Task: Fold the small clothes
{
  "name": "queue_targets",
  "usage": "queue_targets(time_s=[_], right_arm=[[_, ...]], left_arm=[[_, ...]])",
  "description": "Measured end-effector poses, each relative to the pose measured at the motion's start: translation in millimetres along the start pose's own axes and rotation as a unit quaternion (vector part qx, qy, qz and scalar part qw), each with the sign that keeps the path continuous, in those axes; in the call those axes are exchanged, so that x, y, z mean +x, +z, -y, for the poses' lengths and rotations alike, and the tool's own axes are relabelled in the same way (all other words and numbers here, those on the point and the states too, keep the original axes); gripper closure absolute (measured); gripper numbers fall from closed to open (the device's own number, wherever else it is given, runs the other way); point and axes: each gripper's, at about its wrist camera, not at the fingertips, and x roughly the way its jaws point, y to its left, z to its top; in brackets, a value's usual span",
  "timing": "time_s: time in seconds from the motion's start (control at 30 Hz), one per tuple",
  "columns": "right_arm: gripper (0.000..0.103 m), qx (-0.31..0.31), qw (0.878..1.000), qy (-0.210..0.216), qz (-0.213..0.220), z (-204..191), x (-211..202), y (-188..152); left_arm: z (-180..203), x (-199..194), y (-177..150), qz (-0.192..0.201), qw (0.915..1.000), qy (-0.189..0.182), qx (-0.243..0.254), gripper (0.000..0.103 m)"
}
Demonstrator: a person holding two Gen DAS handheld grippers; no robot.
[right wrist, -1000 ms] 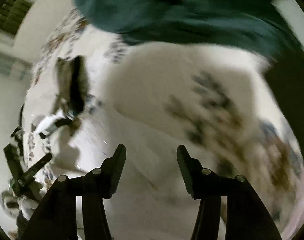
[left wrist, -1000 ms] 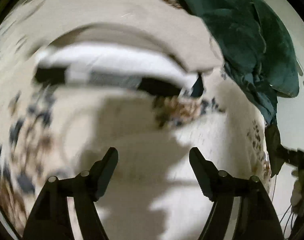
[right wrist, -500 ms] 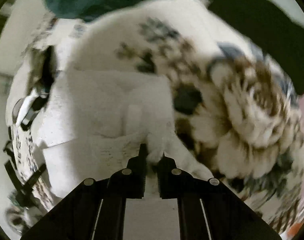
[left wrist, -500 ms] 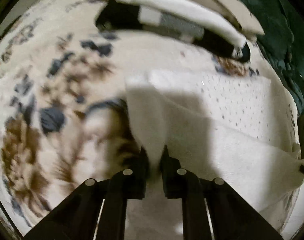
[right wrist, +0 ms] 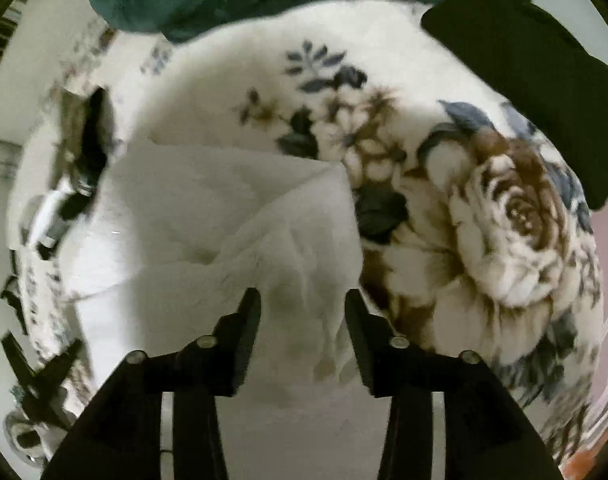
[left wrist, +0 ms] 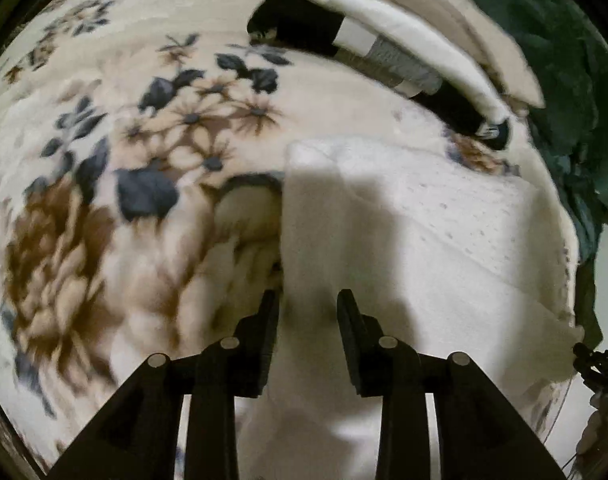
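Note:
A white dotted garment (left wrist: 424,240) lies folded on a cream blanket (left wrist: 143,200) with brown and blue flowers. My left gripper (left wrist: 307,304) points down over the garment's left edge. Its jaws are opening, and the cloth lies loose between them without being pinched. In the right wrist view the same white garment (right wrist: 231,216) shows a folded corner, rumpled near the fingers. My right gripper (right wrist: 301,304) hangs over that corner with its jaws opening too. The fabric sits between its fingers, untouched by the pads.
A stack of folded clothes (left wrist: 404,52) in white, beige, grey and black lies beyond the garment, also at the left edge (right wrist: 79,152) of the right wrist view. Dark green fabric (left wrist: 564,80) is heaped at the far side. A black cloth (right wrist: 536,80) covers the blanket's upper right.
Both grippers came down onto the white garment, were shut on its edge half a second ago, and have since let it go. The garment now rests on the blanket.

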Motion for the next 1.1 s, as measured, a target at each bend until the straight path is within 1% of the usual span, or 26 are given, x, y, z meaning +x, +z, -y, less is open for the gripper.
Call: queue_targets(time_s=[0.03,0.07,0.1,0.13,0.2,0.23,0.3,0.33,0.37,0.4,0.43,0.47,0.53,0.67,0.77,0.8,0.83,0.87,0.9,0.97,1.0,1.07,1.1], right_arm=[[0.056,0.004,1.000,0.015,0.003,-0.2,-6.4,-7.7],[0.056,0.005,1.000,0.027,0.000,-1.5,-9.9,-16.4],[0.056,0.004,0.999,0.034,-0.008,-3.6,-10.3,-26.0],[0.056,0.003,0.999,0.037,-0.015,-6.4,-10.3,-35.6],[0.056,-0.002,0.998,0.047,-0.042,-11.3,1.1,-54.1],[0.056,-0.004,0.998,0.049,-0.049,-11.0,6.3,-59.7],[0.056,0.002,0.997,0.043,-0.063,-8.2,25.1,-68.9],[0.056,0.010,0.997,0.040,-0.069,-3.5,37.5,-71.5],[0.056,0.017,0.997,0.027,-0.073,0.6,47.8,-71.8],[0.057,0.020,0.997,0.010,-0.074,4.9,56.3,-71.7],[0.057,0.021,0.997,0.004,-0.075,6.2,63.3,-71.2],[0.057,0.022,0.997,0.004,-0.076,6.0,66.8,-70.1],[0.057,0.020,0.997,0.002,-0.075,4.3,63.5,-70.3],[0.056,0.025,0.998,0.000,-0.058,7.5,32.8,-75.9],[0.056,0.048,0.997,0.013,-0.051,21.0,-6.9,-84.6],[0.056,0.050,0.997,0.015,-0.051,26.6,-20.0,-90.5],[0.052,0.048,0.997,0.016,-0.052,31.6,-35.0,-96.2],[0.049,0.044,0.998,0.015,-0.052,35.6,-49.6,-100.9],[0.047,0.038,0.998,0.012,-0.052,41.9,-63.5,-103.9],[0.047,0.027,0.998,0.004,-0.059,57.5,-88.6,-111.0],[0.047,0.023,0.998,0.000,-0.063,63.4,-96.6,-113.0],[0.047,0.015,0.997,-0.007,-0.072,83.1,-112.9,-113.2],[0.047,0.010,0.997,-0.008,-0.078,93.2,-120.2,-112.5]], left_arm=[[1.4,-11.0,-13.4,0.002,1.0000,0.002,0.003,0.064],[-2.9,-20.7,-26.7,0.000,1.0000,0.005,0.005,0.051],[-1.8,-26.0,-43.6,-0.008,0.9999,0.007,0.005,0.021],[-0.9,-27.0,-55.1,-0.015,0.9999,0.006,0.003,0.012],[-1.4,-19.3,-85.3,-0.045,0.9989,0.014,0.002,0.012],[-3.9,-7.1,-100.6,-0.068,0.9974,0.023,0.003,0.012],[-8.6,12.9,-116.4,-0.081,0.9958,0.042,0.004,0.012],[-10.5,19.8,-120.4,-0.080,0.9957,0.047,0.007,0.012],[-10.8,25.5,-122.3,-0.073,0.9959,0.052,0.017,0.009],[-9.1,29.1,-121.9,-0.068,0.9963,0.048,0.024,0.000],[-5.9,33.5,-120.7,-0.069,0.9962,0.047,0.026,0.000],[-4.8,37.3,-119.3,-0.073,0.9954,0.055,0.028,0.000],[-3.8,40.7,-117.4,-0.079,0.9942,0.067,0.028,0.000],[1.9,44.9,-114.6,-0.082,0.9927,0.085,0.022,0.000],[6.7,44.0,-106.7,-0.102,0.9904,0.091,0.020,0.000],[8.3,38.0,-105.5,-0.100,0.9907,0.090,0.022,0.000],[13.0,22.8,-104.7,-0.082,0.9922,0.088,0.031,0.000],[27.3,16.0,-96.4,-0.066,0.9923,0.095,0.044,0.000],[36.5,-1.8,-97.3,-0.045,0.9916,0.104,0.063,0.000],[52.9,-30.7,-102.0,-0.018,0.9902,0.109,0.085,0.000],[63.9,-46.2,-107.0,-0.008,0.9894,0.111,0.094,0.000],[87.5,-63.8,-118.1,-0.003,0.9881,0.112,0.105,0.000],[102.5,-67.8,-129.9,-0.003,0.9875,0.112,0.111,0.000]])
